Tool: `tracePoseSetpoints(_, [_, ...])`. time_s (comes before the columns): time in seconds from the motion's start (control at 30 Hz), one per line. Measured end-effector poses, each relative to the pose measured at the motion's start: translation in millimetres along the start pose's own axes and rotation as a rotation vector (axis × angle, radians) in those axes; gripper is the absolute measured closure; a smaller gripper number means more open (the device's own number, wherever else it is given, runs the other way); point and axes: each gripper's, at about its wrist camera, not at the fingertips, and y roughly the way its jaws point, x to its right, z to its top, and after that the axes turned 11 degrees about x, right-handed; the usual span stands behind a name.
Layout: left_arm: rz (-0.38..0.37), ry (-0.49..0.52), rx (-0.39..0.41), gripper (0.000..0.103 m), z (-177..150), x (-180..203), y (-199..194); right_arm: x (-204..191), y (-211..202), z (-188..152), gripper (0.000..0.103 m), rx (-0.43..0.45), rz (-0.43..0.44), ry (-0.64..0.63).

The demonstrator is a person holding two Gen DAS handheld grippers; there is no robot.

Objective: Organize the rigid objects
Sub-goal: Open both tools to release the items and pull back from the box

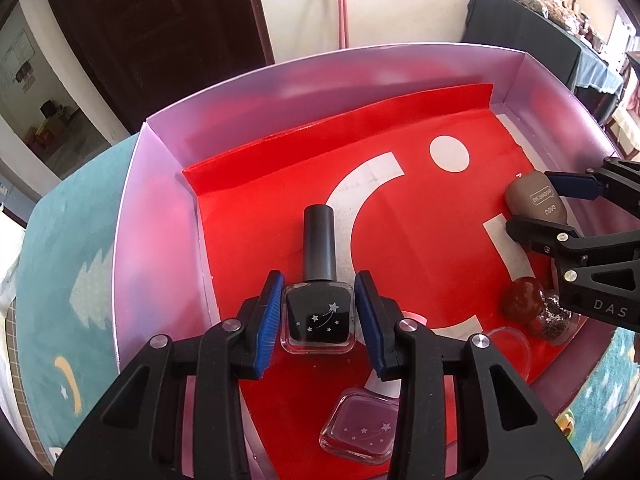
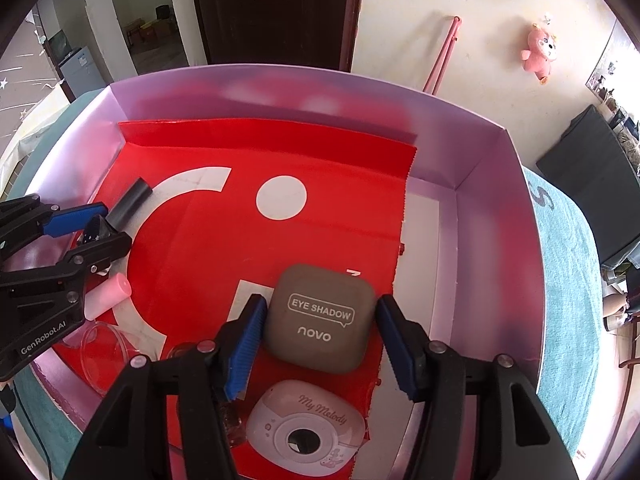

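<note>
A black nail polish bottle with star marks lies on the red liner, its cap pointing away. My left gripper is shut on its square body, one blue pad on each side. The right wrist view shows that gripper at the left, with the bottle's cap sticking out. A grey-brown eye shadow case rests on the liner with my right gripper shut on its two sides. In the left wrist view this gripper holds the case at the right.
Everything sits in a lavender box on a teal cloth. Also inside are a purple nail polish bottle, a brown-capped glitter bottle, a clear round dish, a pink cap and a pink My Melody device.
</note>
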Motion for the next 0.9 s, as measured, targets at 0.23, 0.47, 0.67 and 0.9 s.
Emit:
tracePoseSetpoints(0.23, [-0.010,-0.008,0.066,0.051,1,3,-20,-2,-5,1,0.041,0.002,0.008,0.004])
tracePoseSetpoints(0.47, [-0.009,-0.007,0.125,0.042,-3,7,-45,-3,-22,4,0.034,0.034,0.026,0.019])
tracePoseSetpoints(0.67, [-0.021,-0.036,0.195,0.033,-1,4,-76,-1,-52,4,0.031,0.098,0.065,0.062])
tracePoseSetpoints(0.9, [-0.029,-0.098,0.292,0.027,-9,2,-116,1,-108,-6,0.024,0.218,0.072,0.074])
